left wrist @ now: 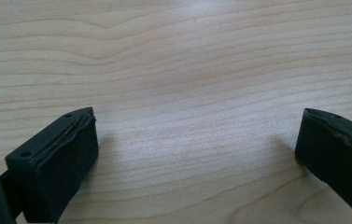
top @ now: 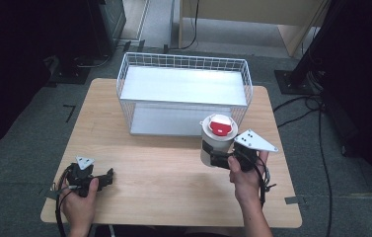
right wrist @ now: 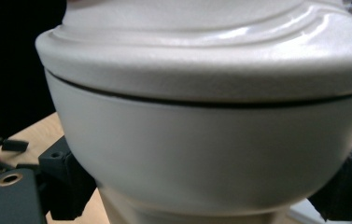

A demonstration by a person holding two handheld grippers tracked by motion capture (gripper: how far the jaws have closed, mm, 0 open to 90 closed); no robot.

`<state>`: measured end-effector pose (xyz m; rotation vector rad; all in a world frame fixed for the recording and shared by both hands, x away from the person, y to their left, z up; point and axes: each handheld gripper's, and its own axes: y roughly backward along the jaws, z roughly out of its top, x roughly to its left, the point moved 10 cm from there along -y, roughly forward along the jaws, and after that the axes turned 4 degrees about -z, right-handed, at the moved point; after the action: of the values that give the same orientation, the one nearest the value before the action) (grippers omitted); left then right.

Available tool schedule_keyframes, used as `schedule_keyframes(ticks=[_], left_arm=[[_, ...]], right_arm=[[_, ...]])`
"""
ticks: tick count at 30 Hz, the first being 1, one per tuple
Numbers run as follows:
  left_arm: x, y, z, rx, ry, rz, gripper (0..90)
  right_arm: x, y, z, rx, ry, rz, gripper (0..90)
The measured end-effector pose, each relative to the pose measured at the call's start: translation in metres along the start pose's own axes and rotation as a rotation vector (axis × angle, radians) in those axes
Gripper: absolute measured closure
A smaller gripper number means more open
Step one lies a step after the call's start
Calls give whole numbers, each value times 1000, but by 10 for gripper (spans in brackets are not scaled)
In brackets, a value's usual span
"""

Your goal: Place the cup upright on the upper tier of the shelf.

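A cream-white jar [top: 216, 140] with a red button on its lid stands upright in front of the right end of a white wire rack [top: 183, 55]. My right gripper [top: 212, 154] is shut on the jar's body below the lid. Up close in the right gripper view, the jar [right wrist: 201, 121] sits between both black jaws, one on each side. I cannot tell whether its base touches the table. My left gripper [top: 105, 177] rests low at the table's front left, open. In its own view the left gripper [left wrist: 197, 149] has only bare wood between its jaws.
The wooden table [top: 164, 177] has free surface in the middle and front. The wire rack has an upper shelf [top: 183, 85] and a lower one [top: 166, 121]. Cables [top: 316, 113] run over the grey floor at the right, by dark stands.
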<state>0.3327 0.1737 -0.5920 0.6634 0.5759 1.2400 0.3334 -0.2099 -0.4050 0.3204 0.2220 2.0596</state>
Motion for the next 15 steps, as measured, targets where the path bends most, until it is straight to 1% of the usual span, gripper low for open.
schedule_keyframes(ticks=[4,8,15], left_arm=[[0,0,0,0,0,0,0],[0,0,0,0,0,0,0],[0,0,0,-1,0,0,0]], right_arm=[[-4,-5,15,-17,-10,-5,120],[-6,-10,28,-26,0,-10,120],[-7,-24,50,-48,-3,-11,120]])
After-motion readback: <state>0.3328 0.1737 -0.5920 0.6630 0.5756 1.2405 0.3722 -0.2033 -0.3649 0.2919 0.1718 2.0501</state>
